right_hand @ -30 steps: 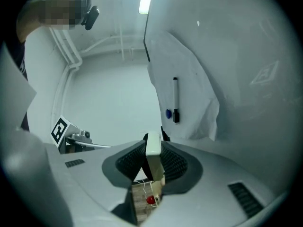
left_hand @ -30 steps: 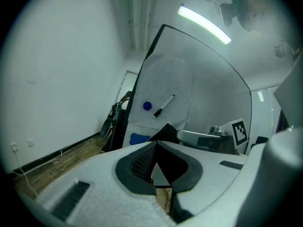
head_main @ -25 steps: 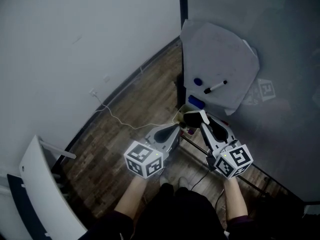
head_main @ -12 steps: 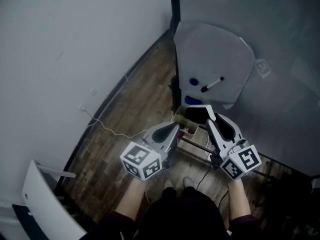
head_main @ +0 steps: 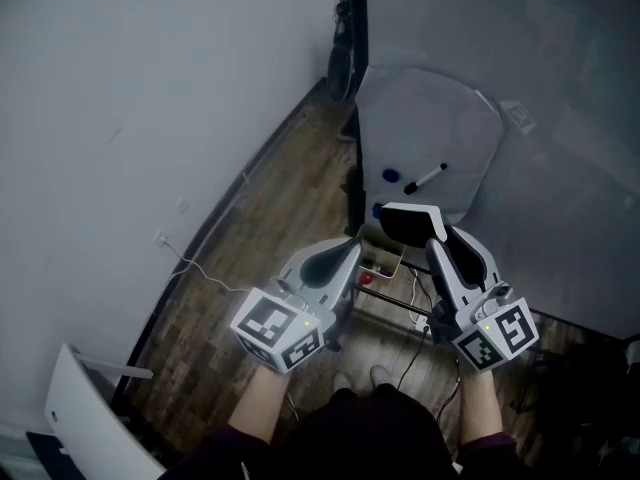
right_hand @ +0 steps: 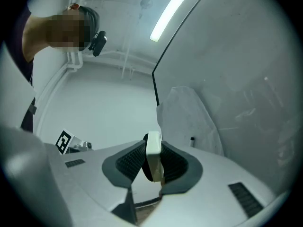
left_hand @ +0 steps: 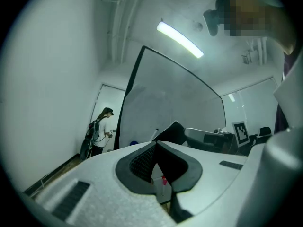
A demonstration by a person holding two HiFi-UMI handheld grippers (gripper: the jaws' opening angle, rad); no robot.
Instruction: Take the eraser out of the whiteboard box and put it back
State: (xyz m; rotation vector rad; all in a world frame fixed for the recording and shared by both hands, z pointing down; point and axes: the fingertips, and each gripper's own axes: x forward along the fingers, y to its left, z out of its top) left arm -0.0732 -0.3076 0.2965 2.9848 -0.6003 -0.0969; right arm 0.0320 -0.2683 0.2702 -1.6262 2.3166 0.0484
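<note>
My right gripper (head_main: 428,238) is shut on the eraser (head_main: 408,224), a white-backed block with a black pad. It holds the eraser above the whiteboard box (head_main: 383,259), which contains coloured markers. In the right gripper view the eraser (right_hand: 153,157) stands on edge, pinched between the ribbed pads of the right gripper (right_hand: 154,159). My left gripper (head_main: 347,251) hovers just left of the box, its tips together and holding nothing. In the left gripper view the left gripper (left_hand: 156,144) has its tips meeting, and the box shows behind them.
A grey paper sheet (head_main: 430,133) hangs on the whiteboard with a black marker (head_main: 426,178) and a blue magnet (head_main: 391,176) on it. A white cable (head_main: 205,273) runs over the wooden floor. A white panel (head_main: 95,418) leans at lower left. A person (left_hand: 97,131) stands far off.
Both grippers have risen. The right one has carried the eraser up from the box toward the sheet. The left gripper stays beside the box.
</note>
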